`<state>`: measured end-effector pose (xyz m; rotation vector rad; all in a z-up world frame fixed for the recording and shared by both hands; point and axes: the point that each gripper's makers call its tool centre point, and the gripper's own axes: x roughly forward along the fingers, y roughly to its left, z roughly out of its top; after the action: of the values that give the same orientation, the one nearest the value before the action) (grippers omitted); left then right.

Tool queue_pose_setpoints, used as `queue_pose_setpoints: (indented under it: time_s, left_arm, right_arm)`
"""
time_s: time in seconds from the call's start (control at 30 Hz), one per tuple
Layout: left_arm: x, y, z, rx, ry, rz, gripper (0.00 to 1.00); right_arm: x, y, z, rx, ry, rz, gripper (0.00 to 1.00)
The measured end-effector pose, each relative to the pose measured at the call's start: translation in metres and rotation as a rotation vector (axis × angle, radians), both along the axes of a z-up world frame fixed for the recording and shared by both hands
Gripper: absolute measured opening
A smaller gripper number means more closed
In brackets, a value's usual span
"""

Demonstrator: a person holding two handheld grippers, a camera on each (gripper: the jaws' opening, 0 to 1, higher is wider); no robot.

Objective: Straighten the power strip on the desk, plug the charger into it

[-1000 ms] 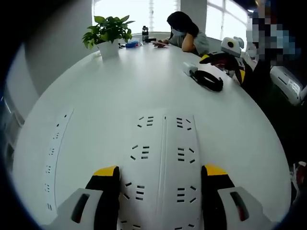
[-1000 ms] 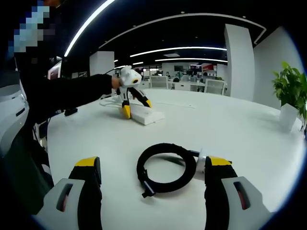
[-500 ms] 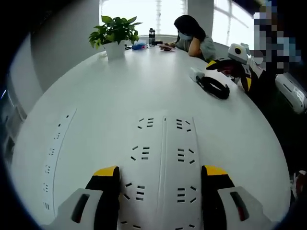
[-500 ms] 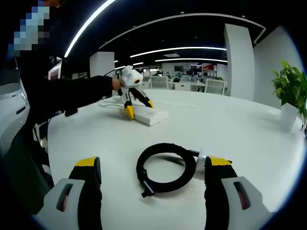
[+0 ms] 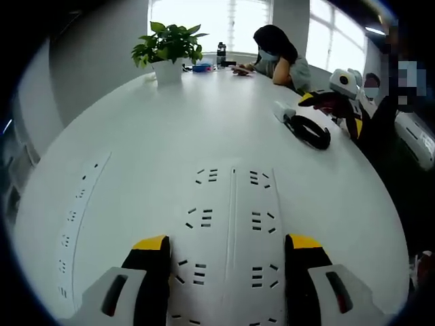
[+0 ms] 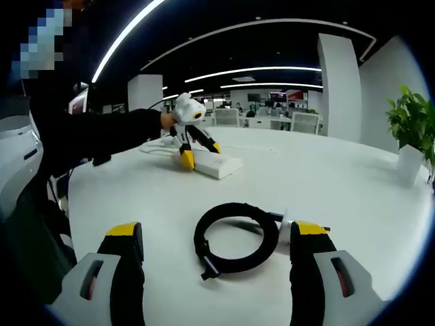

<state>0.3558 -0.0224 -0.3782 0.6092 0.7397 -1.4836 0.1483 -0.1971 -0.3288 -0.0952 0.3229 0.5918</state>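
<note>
A: Where's the power strip (image 5: 231, 231)?
B: Flat on the white worktop (image 5: 170, 129), between the left claw (image 5: 228, 255) tips, which straddle its two long sides; I cannot tell whether they press it.

A: And the charger (image 6: 284, 227)?
B: With its coiled black cable (image 6: 236, 238), just ahead of the right claw (image 6: 216, 255). That claw stands apart, empty, the charger by its right tip, well apart from the power strip.

Left gripper (image 5: 228, 252) low and level, jaws spread wide apart, reached out on a dark-sleeved arm (image 6: 102, 136); right gripper (image 6: 216, 252) likewise held low with jaws parted, gripping nothing.
</note>
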Motion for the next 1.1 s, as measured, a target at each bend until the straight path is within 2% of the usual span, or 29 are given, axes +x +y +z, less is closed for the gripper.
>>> queue_pose_setpoints:
  time_s: [0.33,0.8,1.1]
  left_arm:
    - [0.001,-0.011,-0.001,-0.005,0.004,0.038,0.68]
    - [0.002,-0.02,-0.001,-0.016,0.001,0.066,0.69]
    - [0.0,-0.023,-0.004,0.019,0.01,0.059,0.7]
  right_arm:
    - [0.0,-0.007,-0.002,0.003,0.0,-0.01,0.89]
    - [0.0,-0.004,-0.004,0.011,0.002,-0.006,0.89]
    - [0.0,-0.005,-0.005,0.014,0.005,-0.009,0.89]
